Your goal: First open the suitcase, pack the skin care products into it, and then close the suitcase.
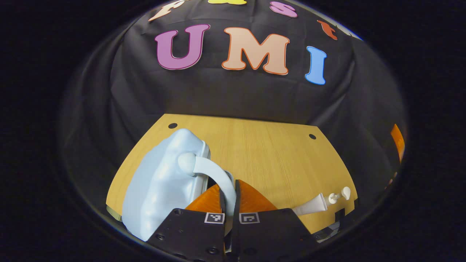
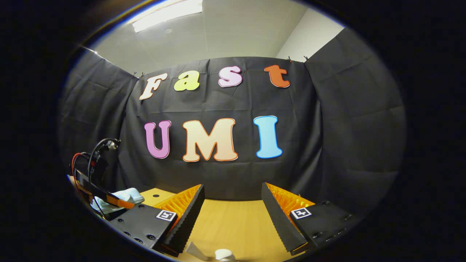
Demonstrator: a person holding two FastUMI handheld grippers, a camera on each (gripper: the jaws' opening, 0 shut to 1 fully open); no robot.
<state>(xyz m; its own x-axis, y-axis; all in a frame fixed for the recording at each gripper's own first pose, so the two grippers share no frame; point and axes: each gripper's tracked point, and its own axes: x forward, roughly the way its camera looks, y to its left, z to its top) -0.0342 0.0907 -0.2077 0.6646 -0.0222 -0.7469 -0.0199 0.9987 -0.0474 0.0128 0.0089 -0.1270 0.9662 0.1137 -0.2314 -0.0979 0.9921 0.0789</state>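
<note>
A small pale blue hard-shell suitcase rests on the left part of the wooden table. Its pale curved handle arches from the shell down between my left gripper's fingers, and my left gripper is shut on it. A white skin care bottle with a pump head lies near the table's front right edge. My right gripper hangs open above the table with nothing between its fingers. A white product peeks in below it. The left gripper and the suitcase appear at far left in the right gripper view.
Black cloth walls close in the table at the back and on both sides. Two small dark holes mark the table's far corners. Cables rise from the other gripper. Bare wood stretches ahead of the right gripper.
</note>
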